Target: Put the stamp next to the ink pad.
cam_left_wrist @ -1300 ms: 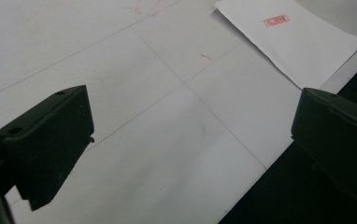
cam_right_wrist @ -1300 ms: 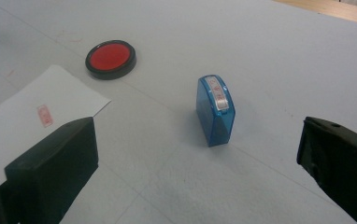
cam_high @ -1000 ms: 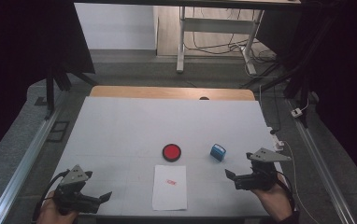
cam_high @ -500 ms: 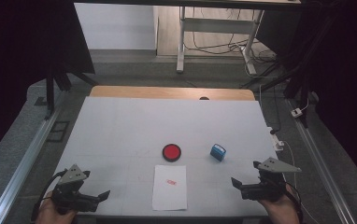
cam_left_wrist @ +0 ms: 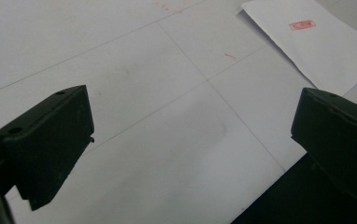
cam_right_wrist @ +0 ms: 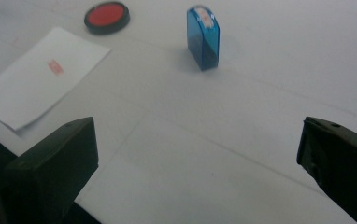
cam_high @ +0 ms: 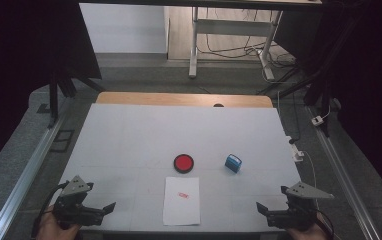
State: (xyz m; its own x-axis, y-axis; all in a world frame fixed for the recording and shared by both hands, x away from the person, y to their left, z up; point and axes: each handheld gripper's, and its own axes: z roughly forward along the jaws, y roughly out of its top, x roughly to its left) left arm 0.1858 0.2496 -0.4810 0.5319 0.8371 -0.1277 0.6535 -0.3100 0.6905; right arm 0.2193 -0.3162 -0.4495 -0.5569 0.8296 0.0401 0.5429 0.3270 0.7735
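- The blue stamp (cam_high: pixel 233 163) stands upright on the desk (cam_high: pixel 129 135), right of centre in the high view and near the top middle of the right claw view (cam_right_wrist: pixel 203 38). It is the thing nearest the right claw (cam_high: pixel 271 212).
- It looks like a small, light, stiff plastic block with smooth sides that could slip; I would pinch it across its two broad flat faces, low enough that it does not tip.
- Right claw: released, jaws wide apart, holding nothing, at the lower right of the high view.
- Left claw (cam_high: pixel 100 211): also released and empty, at the lower left.
- The red ink pad (cam_high: pixel 183 163) sits left of the stamp, apart from it.
- The sheet of paper (cam_high: pixel 181 200) with a red mark lies below the pad; thin and easily shifted.
- Nothing stands between the right claw and the stamp.
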